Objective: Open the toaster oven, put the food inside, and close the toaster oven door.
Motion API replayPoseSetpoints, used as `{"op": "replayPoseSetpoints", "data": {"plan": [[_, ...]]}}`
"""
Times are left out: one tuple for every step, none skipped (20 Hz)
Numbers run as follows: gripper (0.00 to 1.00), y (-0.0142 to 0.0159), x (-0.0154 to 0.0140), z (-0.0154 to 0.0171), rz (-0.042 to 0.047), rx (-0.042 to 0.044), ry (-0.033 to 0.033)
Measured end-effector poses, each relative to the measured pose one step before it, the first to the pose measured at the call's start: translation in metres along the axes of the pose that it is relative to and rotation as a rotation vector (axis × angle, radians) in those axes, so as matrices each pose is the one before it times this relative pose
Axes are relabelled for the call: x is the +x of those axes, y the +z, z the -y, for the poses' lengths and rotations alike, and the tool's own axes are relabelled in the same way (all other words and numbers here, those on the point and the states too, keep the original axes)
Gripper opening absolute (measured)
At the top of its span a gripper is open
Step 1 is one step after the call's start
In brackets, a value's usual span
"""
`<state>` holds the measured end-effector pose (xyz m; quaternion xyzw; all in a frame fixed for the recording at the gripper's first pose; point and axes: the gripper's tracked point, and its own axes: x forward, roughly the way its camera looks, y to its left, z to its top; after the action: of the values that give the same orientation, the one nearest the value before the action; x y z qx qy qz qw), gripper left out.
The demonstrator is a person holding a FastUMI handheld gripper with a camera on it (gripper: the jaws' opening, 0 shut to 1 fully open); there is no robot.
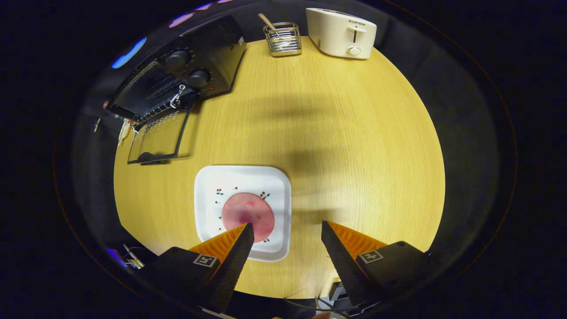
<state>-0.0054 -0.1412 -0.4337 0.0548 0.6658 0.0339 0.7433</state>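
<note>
A round pink food slice is seen on a white plate under the wide-open gripper, with bare table beyond.

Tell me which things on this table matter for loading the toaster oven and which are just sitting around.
For the job:
black toaster oven with glass door dropped open
round pink food slice
white square plate under it
open gripper

Lying about:
cream pop-up toaster
wire basket
</note>
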Motion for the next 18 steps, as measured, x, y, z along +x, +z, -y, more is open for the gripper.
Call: {"op": "replayPoseSetpoints", "data": {"plan": [[0.97,-0.00081,0.00437,0.0015,-0.01268,0.00381,0.0019],[0.85,0.00022,0.00559,0.00202,-0.0152,0.00424,-0.00153],[0.77,-0.0003,0.00228,0.00011,-0.00754,0.00241,-0.00008],[0.67,-0.00022,0.0041,-0.00111,-0.00753,-0.00011,-0.00139],[0.6,-0.00078,0.00246,-0.00148,-0.00981,-0.00157,0.00499],[0.5,-0.00317,0.00267,-0.00151,-0.01147,0.00165,-0.0003],[0.41,-0.00278,0.00296,-0.00167,-0.01393,0.00239,0.0041],[0.31,-0.00249,0.00321,0.00096,-0.00995,0.00219,-0.00528],[0.31,-0.00126,0.00356,0.00188,0.00839,0.01299,0.01165],[0.17,0.00174,0.01338,0.00306,0.00604,0.02212,-0.00359],[0.12,-0.00134,-0.00853,-0.00123,-0.00247,-0.00484,0.0258],[0.11,0.00033,0.00013,-0.00269,0.0095,-0.0141,0.0364],[0.11,-0.00165,-0.00167,0.00143,-0.00343,-0.00795,0.02744],[0.05,0.00368,-0.0034,-0.00065,0.00688,0.00653,0.02766],[0.05,0.0001,0.00083,-0.00084,0.00682,0.01422,0.03069],[0.05,0.00091,-0.00126,-0.00127,0.00733,0.02263,0.03583],[0.05,-0.00136,-0.00256,-0.00211,0.00785,0.03515,0.04313],[0.05,0.00095,-0.0026,-0.00357,0.01042,0.04741,0.04829]]}}
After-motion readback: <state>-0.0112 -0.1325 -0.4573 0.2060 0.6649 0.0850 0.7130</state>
